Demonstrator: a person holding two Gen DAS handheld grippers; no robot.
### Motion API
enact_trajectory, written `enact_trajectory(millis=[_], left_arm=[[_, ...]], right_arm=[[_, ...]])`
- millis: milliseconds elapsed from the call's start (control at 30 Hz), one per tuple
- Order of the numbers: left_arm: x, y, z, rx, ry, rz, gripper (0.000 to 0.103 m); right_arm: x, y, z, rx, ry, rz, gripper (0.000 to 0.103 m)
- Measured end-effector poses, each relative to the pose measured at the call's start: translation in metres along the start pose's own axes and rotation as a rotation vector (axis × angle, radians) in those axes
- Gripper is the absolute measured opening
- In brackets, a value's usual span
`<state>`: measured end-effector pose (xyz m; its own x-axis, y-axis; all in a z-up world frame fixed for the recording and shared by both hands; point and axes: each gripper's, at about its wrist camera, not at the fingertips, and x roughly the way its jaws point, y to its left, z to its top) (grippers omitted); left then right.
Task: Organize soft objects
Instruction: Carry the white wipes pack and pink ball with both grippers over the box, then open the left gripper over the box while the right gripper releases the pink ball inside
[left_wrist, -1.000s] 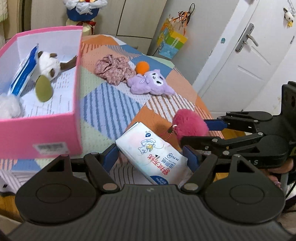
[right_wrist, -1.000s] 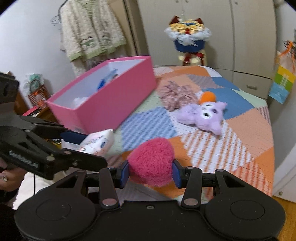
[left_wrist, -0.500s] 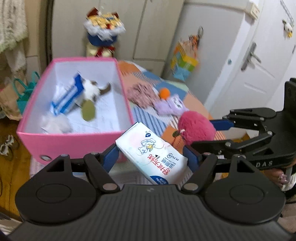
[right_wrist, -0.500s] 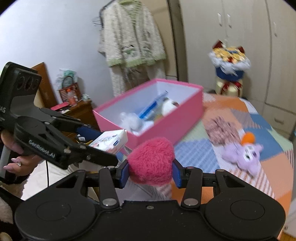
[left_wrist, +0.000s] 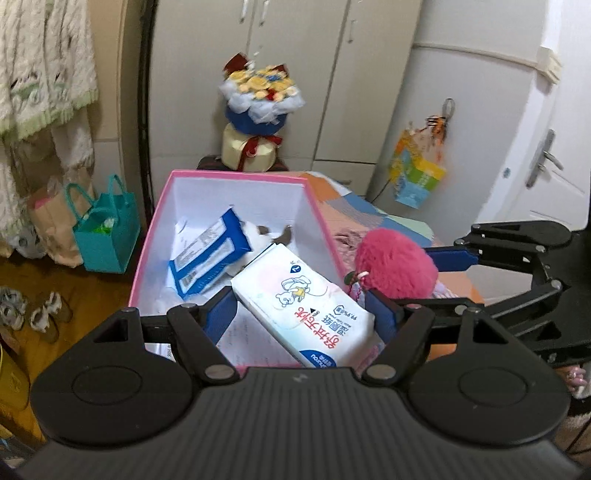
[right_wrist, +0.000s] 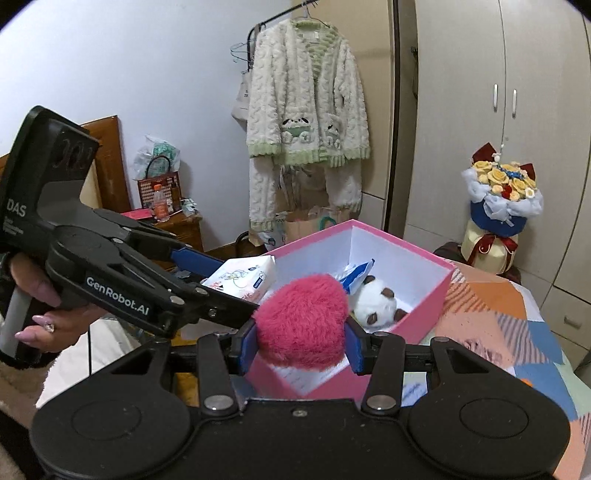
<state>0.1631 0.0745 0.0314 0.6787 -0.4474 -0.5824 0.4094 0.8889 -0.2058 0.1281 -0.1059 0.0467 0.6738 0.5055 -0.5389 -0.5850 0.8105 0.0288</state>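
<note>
The left claw (left_wrist: 306, 314) grips a white soft tissue pack (left_wrist: 303, 306) above the open pink cardboard box (right_wrist: 424, 291). Beside it, the right claw (right_wrist: 301, 341) clamps a fluffy pink pompom (right_wrist: 301, 323) over the box's near rim.

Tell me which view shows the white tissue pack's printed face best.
Left wrist view: the white tissue pack sits large between the left gripper's fingers, red lettering and cartoon readable. Right wrist view shows the pack small, side-on, partly hidden.
</note>
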Motion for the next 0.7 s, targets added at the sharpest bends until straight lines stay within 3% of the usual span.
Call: enact_trajectory(millis=[300, 400, 700], left_arm=[[0.08, 0.049, 0.016, -0.154, 0.18, -0.002, 0.075], [0.095, 0.055, 0.016, -0.152, 0.191, 0.027, 0.075], [0.121, 0.066, 0.015, -0.211, 0.241, 0.076, 0.077]], right_arm=[[0.067, -0.036, 0.012, -0.007, 0.085, -0.003, 0.053], [0.085, -0.045, 0.015, -0.017, 0.124, -0.009, 0.053], [0.122, -0.034, 0.015, -0.223, 0.209, -0.046, 0.054]])
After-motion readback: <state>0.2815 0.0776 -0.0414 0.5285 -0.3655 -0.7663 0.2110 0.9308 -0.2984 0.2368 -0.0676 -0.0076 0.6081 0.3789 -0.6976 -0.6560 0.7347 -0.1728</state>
